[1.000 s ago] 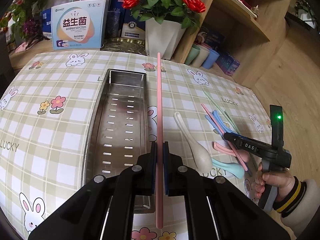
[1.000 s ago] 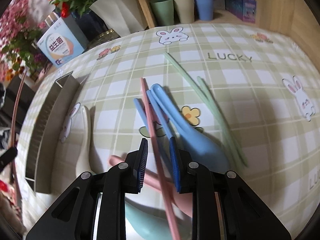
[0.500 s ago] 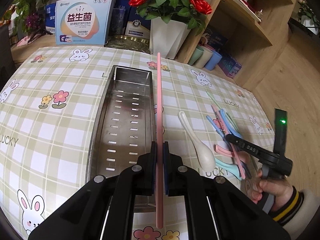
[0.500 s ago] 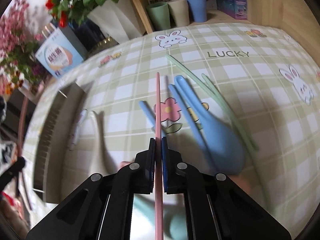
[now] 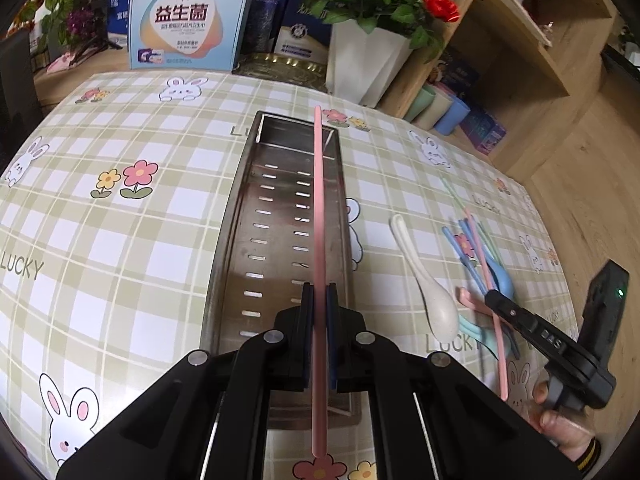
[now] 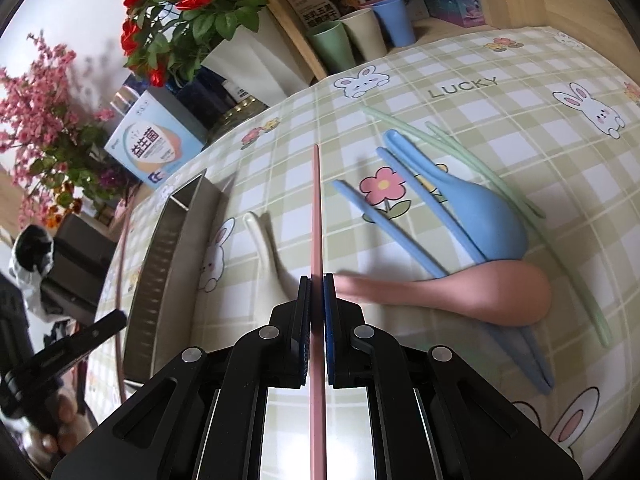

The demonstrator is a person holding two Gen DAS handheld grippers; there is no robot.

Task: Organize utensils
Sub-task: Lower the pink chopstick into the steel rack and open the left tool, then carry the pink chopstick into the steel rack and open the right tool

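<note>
The long shiny metal tray with slots in its bottom [image 5: 256, 216] lies on the green-checked tablecloth with bunnies and flowers [image 5: 120, 240], and everything else sits around it. The left gripper [image 5: 319, 300] is squeezed tight on a long thin pink chopstick [image 5: 318, 200] — the stick points straight along the tray, over its right half, with its far tip above the tray's far end. I cannot tell if the stick touches the tray bottom. The right gripper [image 6: 317, 292] is also pinched shut, and it holds a second pink chopstick [image 6: 316, 208] out to the right of the tray. Just beside the tray, between it and that second stick, lies a cream-white plastic soup spoon [image 6: 264, 248]. Farther from the tray is a little heap: a blue plastic soup spoon [image 6: 480, 216], two blue chopsticks [image 6: 384, 224], a pink plastic soup spoon [image 6: 480, 292] and two pale green chopsticks [image 6: 500, 184]. A teal spoon [image 5: 474, 330] peeks out from the heap too. Behind the tray's far end stands a white pot of red roses [image 5: 360, 60] — and a blue and white box [image 5: 184, 24] next to it.
</note>
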